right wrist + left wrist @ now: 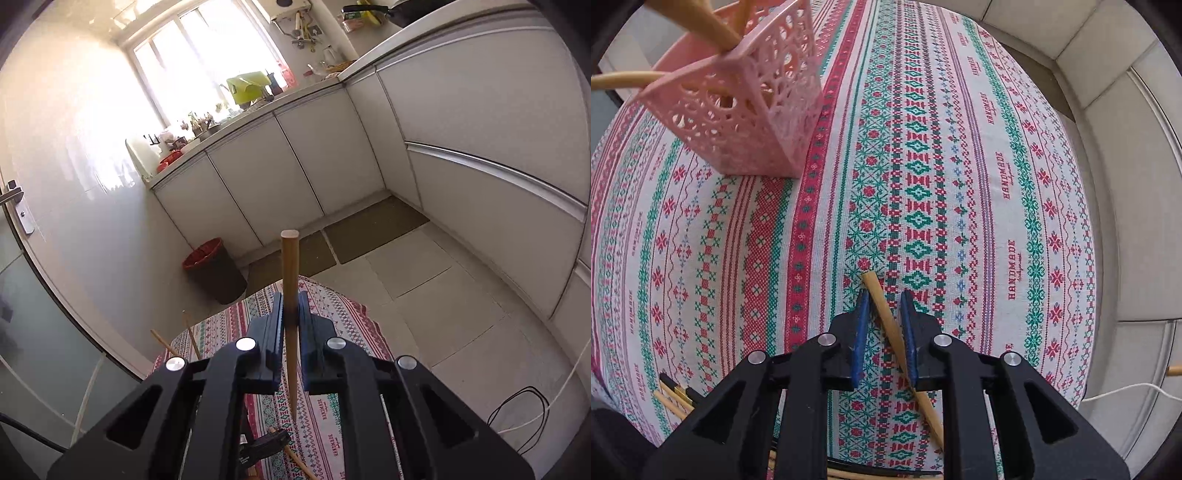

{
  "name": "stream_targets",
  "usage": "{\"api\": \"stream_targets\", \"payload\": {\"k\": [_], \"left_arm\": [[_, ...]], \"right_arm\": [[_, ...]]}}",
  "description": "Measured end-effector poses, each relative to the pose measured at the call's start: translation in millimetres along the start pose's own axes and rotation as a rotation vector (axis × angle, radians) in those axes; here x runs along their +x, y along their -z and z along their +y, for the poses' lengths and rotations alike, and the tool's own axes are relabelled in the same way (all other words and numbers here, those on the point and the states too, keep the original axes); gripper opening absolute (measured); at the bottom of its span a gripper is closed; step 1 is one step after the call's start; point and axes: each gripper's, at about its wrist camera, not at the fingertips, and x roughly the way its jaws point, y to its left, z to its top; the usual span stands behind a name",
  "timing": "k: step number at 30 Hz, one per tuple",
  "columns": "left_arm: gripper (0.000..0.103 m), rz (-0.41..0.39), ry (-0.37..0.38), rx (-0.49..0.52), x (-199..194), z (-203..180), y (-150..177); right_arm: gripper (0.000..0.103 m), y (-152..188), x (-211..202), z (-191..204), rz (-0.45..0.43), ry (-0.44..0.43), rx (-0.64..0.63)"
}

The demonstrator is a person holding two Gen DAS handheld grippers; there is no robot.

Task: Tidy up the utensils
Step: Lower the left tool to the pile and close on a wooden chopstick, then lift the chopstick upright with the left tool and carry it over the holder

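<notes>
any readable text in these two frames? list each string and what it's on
"HANDMADE" – woven in red, repeated in columns on the tablecloth, left wrist view.
"HANDMADE" – same cloth under the right gripper, right wrist view.
Small script line beneath each "HANDMADE": too small to read.
Labels on bottles and packets on the counter: blurred, unreadable.
White print on the black part below the jaws: too small to read.
Nothing else legible.
</notes>
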Motion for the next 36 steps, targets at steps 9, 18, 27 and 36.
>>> {"api": "stream_targets", "payload": {"k": [9,18,27,36], "left_arm": [[0.011,-0.119,0.244,0.072,-30,19,-11],[0.008,-0.355,0.408,0.181,-126,47,42],[0.007,-0.528,0.438,0.245,-212,109,93],[0.007,-0.737,0.451,0.257,-299,143,92]], "right_arm": [[0.007,1,3,-9,0.006,0.02,0.038],[0.007,5,-4,15,0.017,-0.002,0.003],[0.007,4,-35,55,0.015,-0.054,-0.063],[0.007,-8,-62,101,-0.022,-0.082,-0.138]]}}
